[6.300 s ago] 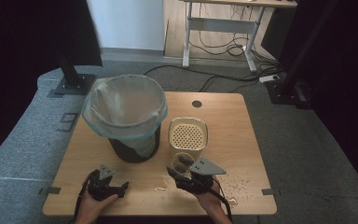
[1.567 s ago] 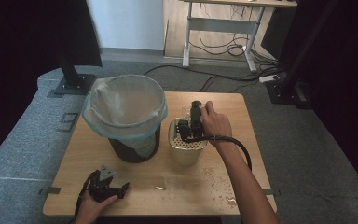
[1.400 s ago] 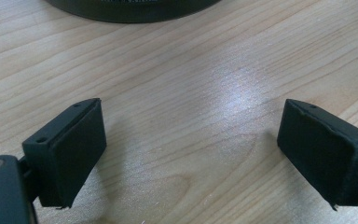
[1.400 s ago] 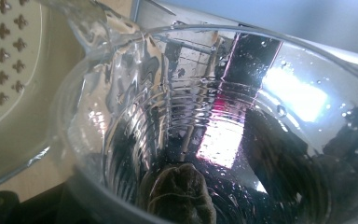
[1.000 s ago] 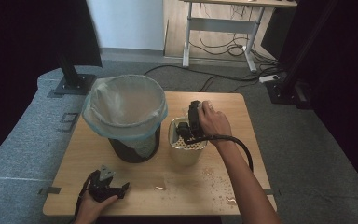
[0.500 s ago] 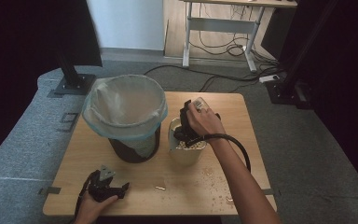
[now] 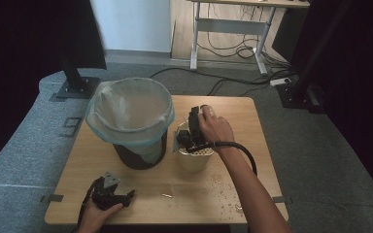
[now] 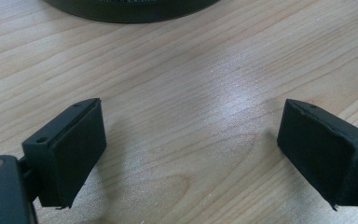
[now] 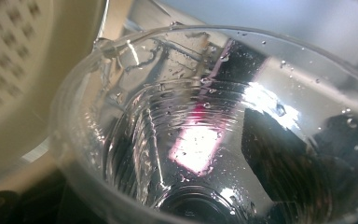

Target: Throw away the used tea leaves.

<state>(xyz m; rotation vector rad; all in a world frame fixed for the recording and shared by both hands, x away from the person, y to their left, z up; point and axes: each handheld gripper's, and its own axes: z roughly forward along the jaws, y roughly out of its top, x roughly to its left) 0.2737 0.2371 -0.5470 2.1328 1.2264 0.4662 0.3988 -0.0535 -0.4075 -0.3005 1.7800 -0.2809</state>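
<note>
My right gripper (image 7: pixel 186 140) hangs over the left rim of a cream perforated container (image 7: pixel 194 160), beside the lined bin (image 7: pixel 130 118). It is shut on a clear plastic cup (image 9: pixel 135 140), wet with droplets inside, which lies tilted on its side with its mouth toward the camera. The dark jaws show through the cup's walls. Part of the container's perforated top (image 9: pixel 9 42) shows at the upper left of the right gripper view. My left gripper (image 7: pixel 121 198) rests on the wooden table (image 7: pixel 238 111) near its front left edge. Its jaws (image 8: pixel 191 154) stand open over bare wood with nothing between them.
The black bin with its pale plastic liner stands at the table's back left; its base (image 8: pixel 130 7) is just ahead of the left gripper. Crumbs or droplets (image 7: pixel 223 194) are scattered across the front right of the table, and a small scrap (image 7: pixel 166 195) lies near the front middle.
The right hand has carried the cup from the table's front up over the cream container, then shifted left toward the bin and tipped it. The left gripper has stayed put.
</note>
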